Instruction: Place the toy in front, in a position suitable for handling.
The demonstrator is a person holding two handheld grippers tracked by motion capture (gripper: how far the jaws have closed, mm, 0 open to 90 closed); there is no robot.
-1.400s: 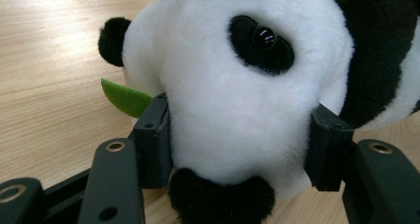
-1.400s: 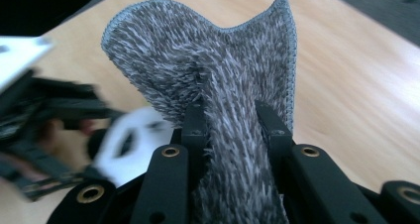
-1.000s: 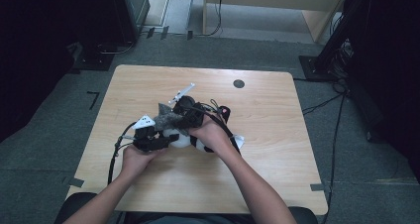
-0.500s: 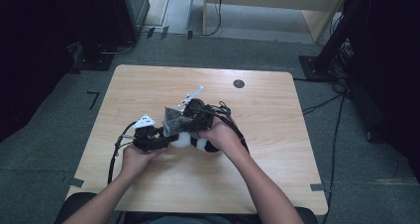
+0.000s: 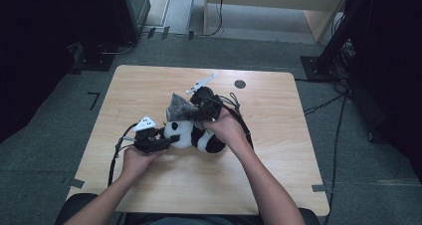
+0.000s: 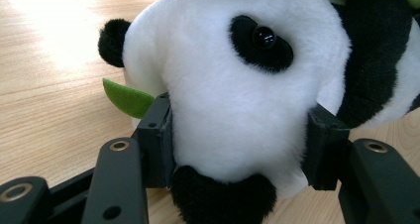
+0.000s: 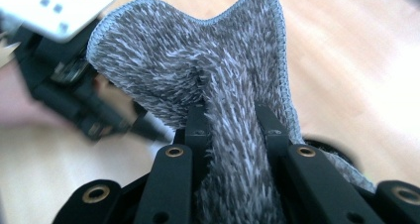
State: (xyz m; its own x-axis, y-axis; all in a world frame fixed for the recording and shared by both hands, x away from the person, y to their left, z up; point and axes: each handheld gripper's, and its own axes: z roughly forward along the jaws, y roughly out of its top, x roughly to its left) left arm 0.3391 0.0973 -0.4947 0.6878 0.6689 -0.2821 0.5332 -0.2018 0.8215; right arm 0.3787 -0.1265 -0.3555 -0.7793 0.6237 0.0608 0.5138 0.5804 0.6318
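**High view: panda held steady for a wipe**

High view shows the left gripper (image 5: 166,141) clamping the plush panda's (image 5: 194,135) head on the wooden table (image 5: 278,170), likely bracing it, while the right gripper (image 5: 191,113) pinches a grey cloth (image 5: 179,108) just above it.

Plush panda (image 5: 191,135) beneath grey cloth (image 5: 178,107)

The left gripper (image 5: 166,141) points toward three o'clock, low over the table, its jaws clamped on the black-and-white plush panda (image 5: 191,135). At one o'clock from it, the raised right gripper (image 5: 191,110) pinches a grey fuzzy cloth (image 5: 178,107).
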